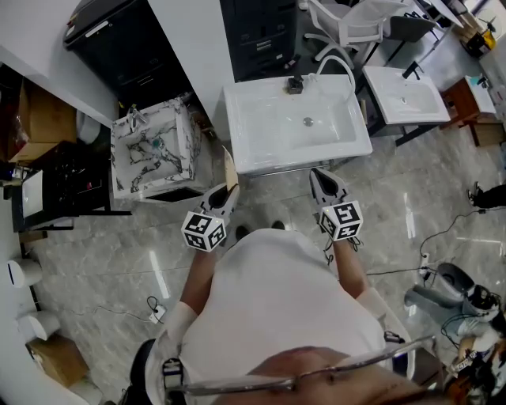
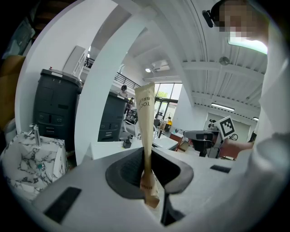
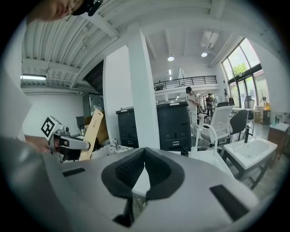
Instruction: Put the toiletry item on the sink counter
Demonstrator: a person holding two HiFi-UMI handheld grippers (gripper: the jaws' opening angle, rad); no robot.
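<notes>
Holding a flat tan toiletry packet (image 2: 146, 122), the left tool (image 2: 147, 156) has its jaws clamped on the lower part of it. The packet stands upright and pokes well up past the pads. Its bottom end sticks out under the jaws, a bit crumpled. The right tool (image 3: 144, 156) is pressed together with nothing in it.

From the head view both tools sit level with each other in front of the person, left tool (image 1: 229, 190) and right tool (image 1: 318, 176), each with one marker cube. The packet (image 1: 230, 170) is in the air right at the front left corner of the white sink table (image 1: 261, 154), not resting on it.

Hard to read stuff: the print on the packet is only partly visible, just a few letters near the top. From above it's edge-on, so it's basically a thin sliver. The person's torso blocks the floor below the tools.

Count: two tools, one packet, three sinks. Those are the white one, a marble-pattern sink (image 1: 154, 146) to its left, and another white sink (image 1: 403, 95) further right. A black faucet (image 1: 295, 84) sits at the back of the middle one, with a white chair (image 1: 348, 24) beyond.
</notes>
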